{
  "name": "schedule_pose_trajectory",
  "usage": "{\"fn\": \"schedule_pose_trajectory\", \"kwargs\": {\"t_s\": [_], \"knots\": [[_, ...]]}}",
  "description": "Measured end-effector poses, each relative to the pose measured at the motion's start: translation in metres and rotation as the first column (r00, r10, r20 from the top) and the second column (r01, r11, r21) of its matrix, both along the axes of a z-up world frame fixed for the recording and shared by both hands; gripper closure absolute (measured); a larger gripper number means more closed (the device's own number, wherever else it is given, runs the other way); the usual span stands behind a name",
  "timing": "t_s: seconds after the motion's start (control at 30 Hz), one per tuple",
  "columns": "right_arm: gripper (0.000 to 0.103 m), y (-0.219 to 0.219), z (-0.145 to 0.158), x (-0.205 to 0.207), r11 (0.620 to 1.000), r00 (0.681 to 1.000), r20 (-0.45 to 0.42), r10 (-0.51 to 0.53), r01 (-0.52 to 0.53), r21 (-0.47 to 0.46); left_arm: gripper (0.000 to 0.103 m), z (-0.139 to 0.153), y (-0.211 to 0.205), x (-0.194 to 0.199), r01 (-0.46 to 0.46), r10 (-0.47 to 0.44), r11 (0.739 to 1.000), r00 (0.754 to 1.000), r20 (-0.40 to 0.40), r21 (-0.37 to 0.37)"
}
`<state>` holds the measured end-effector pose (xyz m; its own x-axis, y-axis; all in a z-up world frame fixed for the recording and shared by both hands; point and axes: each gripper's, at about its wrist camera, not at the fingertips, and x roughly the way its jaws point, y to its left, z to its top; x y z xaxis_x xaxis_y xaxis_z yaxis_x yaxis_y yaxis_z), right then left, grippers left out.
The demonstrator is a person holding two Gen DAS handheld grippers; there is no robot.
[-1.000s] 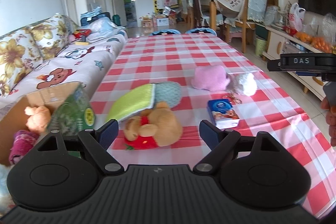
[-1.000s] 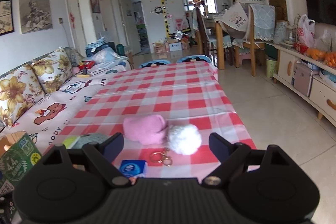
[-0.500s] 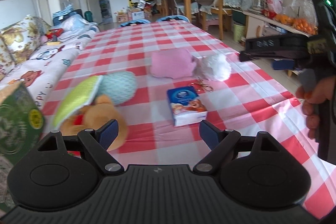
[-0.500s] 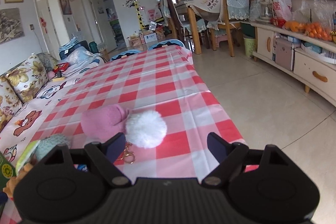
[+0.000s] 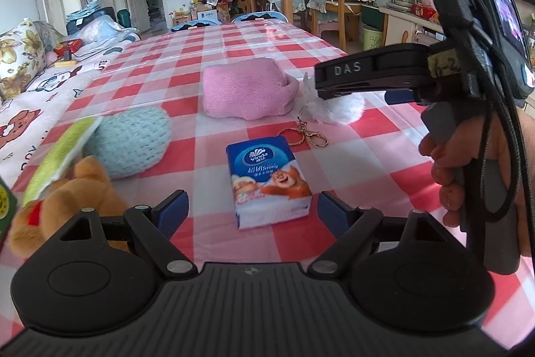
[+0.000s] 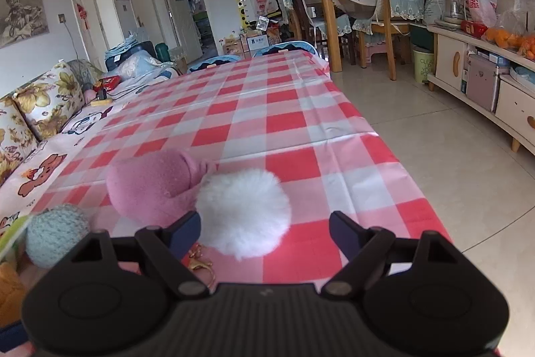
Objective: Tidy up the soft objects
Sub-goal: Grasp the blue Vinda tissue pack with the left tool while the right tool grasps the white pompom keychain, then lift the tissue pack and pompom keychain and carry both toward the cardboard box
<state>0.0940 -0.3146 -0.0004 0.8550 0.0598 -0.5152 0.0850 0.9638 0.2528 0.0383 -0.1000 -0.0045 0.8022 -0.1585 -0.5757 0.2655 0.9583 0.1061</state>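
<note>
Blue-padded right gripper (image 6: 264, 231) spread, jaws just narrowed slightly, nothing pinched | white pompom (image 6: 243, 212) now between them, beside pink plush (image 6: 152, 186) | left gripper (image 5: 252, 211) spread, now nearer tissue pack (image 5: 267, 181) | grasps look imminent.

The left claw (image 5: 250, 206) is matte black plastic: a ribbed central body, two round side housings with shallow discs, angled link arms pinned with silver screws, and dark blue pads on its fingertips (image 5: 172, 209). The right claw (image 6: 264, 226) has the same build. From the left wrist view, its side bar bears white "DAS" lettering, beside black cables, a green light and a small lit screen.
</note>
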Motion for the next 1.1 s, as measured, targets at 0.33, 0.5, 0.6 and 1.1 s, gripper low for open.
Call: {"fn": "schedule_pose_trajectory", "kwargs": {"t_s": [0.33, 0.5, 0.6, 1.1], "knots": [[0.022, 0.003, -0.011, 0.028, 0.999, 1.000, 0.024, 0.017, -0.018, 0.035, 0.000, -0.008, -0.007, 0.014, -0.019, 0.019, 1.000, 0.999, -0.039, -0.022], [0.034, 0.003, -0.012, 0.032, 0.998, 0.999, 0.046, 0.023, -0.026, 0.060, 0.012, -0.006, -0.007, 0.020, -0.023, 0.021, 0.999, 0.999, -0.047, -0.046], [0.049, 0.003, -0.012, 0.035, 0.996, 0.998, 0.043, 0.044, -0.047, 0.073, 0.031, -0.005, -0.008, 0.020, -0.020, 0.017, 0.998, 0.999, -0.047, -0.058], [0.063, 0.012, -0.007, 0.021, 0.994, 0.996, 0.045, 0.077, -0.080, 0.069, 0.039, 0.000, 0.000, 0.008, -0.047, 0.042, 0.995, 0.997, -0.061, -0.084]]}}
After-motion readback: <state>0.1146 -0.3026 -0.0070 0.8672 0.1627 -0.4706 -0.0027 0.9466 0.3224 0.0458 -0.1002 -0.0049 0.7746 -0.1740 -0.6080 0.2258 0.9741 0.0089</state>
